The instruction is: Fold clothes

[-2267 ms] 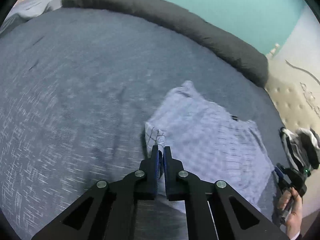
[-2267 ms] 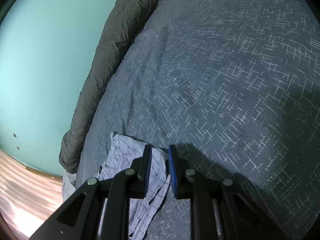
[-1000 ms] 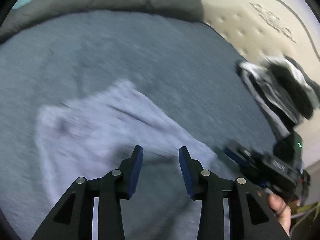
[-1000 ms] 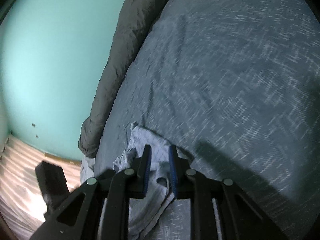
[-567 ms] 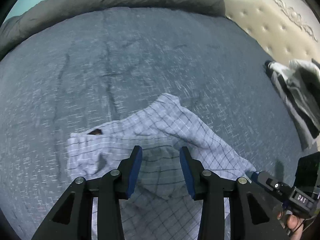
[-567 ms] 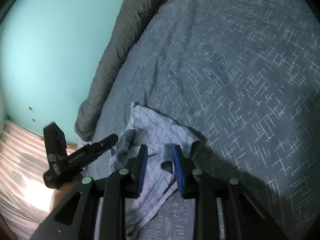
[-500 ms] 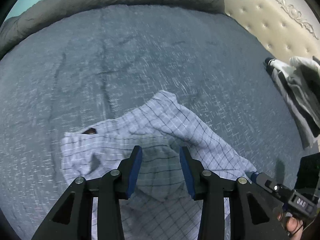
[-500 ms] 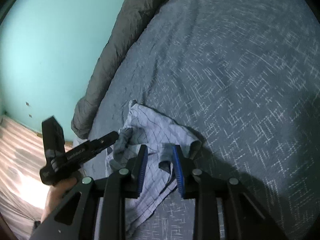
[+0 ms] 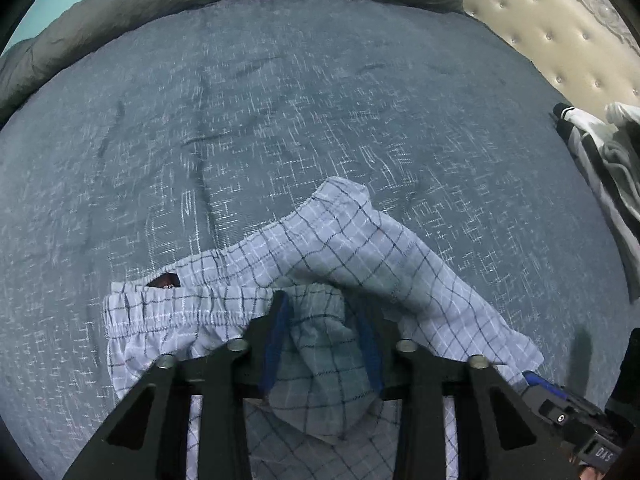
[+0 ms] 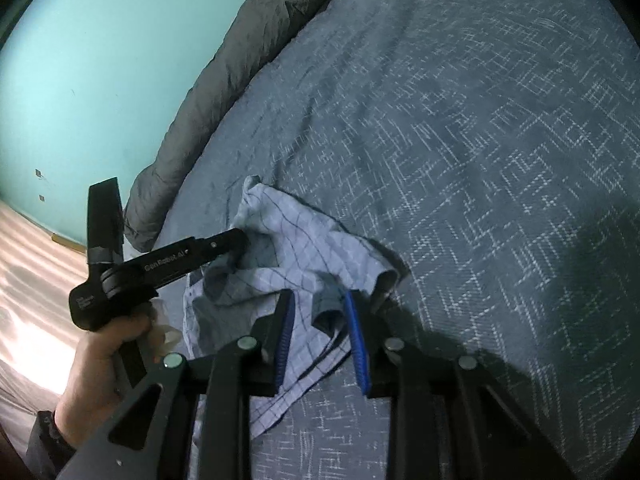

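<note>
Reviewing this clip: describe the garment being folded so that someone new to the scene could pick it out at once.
Start from the wide blue-grey bedspread that fills both views. Near its edge, right in front of the left gripper and the right gripper, lie the rumpled checked shorts. They are pale blue with thin dark grid lines and a gathered elastic waistband, unlike the black-and-white striped clothes by the tufted headboard.

Left gripper point(image 9: 323, 344) pitched steeply down, jaws just been closing, fabric bunched between the blue pads point(image 9: 276, 344); can't confirm they're pinching it yet. Right gripper point(image 10: 320, 340) at a shallower downward angle, jaws part-open with a fold of cloth in the gap, pads point(image 10: 357, 344) not visibly pressing. Left hand point(image 10: 108, 344) wrapped around its gripper's handle, dark sleeve at the wrist.
</note>
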`<action>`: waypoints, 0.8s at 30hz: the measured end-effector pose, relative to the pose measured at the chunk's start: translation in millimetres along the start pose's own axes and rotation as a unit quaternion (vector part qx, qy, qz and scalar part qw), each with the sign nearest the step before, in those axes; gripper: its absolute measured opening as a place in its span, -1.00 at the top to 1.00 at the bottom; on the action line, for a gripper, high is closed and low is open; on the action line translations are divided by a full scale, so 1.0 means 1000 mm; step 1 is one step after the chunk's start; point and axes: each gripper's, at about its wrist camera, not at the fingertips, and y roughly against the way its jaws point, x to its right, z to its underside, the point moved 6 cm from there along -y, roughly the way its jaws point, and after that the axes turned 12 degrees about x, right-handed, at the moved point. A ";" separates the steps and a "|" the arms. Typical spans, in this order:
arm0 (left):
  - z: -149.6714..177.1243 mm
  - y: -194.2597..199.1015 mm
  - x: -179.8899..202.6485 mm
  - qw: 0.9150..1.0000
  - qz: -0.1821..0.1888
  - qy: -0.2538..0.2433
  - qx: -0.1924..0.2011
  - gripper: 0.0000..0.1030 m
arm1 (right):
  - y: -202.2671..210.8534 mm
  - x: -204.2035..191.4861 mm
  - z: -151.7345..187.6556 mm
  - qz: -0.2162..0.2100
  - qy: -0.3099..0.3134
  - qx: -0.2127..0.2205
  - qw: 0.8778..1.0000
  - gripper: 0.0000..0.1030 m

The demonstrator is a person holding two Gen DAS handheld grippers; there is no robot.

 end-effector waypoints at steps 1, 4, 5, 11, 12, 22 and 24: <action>0.000 0.002 0.000 1.000 0.002 0.000 0.002 0.56 | 0.000 0.000 0.000 0.001 0.003 0.001 1.000 0.54; 0.000 0.006 -0.003 1.000 0.005 0.003 0.009 0.77 | 0.000 -0.002 0.000 0.000 0.012 0.002 1.000 0.82; 0.000 0.008 -0.004 1.000 0.005 0.005 0.011 0.79 | 0.000 -0.003 0.000 -0.001 0.015 0.002 1.000 0.86; -0.012 0.029 -0.009 0.999 0.011 0.017 0.047 0.84 | 0.007 -0.006 -0.005 -0.011 0.016 0.014 1.000 0.96; -0.015 0.033 -0.010 0.998 0.011 0.019 0.054 0.84 | 0.010 -0.006 -0.006 -0.012 0.016 0.018 1.000 0.96; -0.056 0.041 -0.015 0.996 0.000 0.034 0.084 0.84 | 0.024 0.000 -0.018 -0.017 -0.002 0.039 0.999 0.97; -0.059 0.032 -0.014 0.996 -0.001 0.032 0.077 0.84 | 0.024 0.003 -0.019 -0.015 -0.004 0.039 0.999 0.97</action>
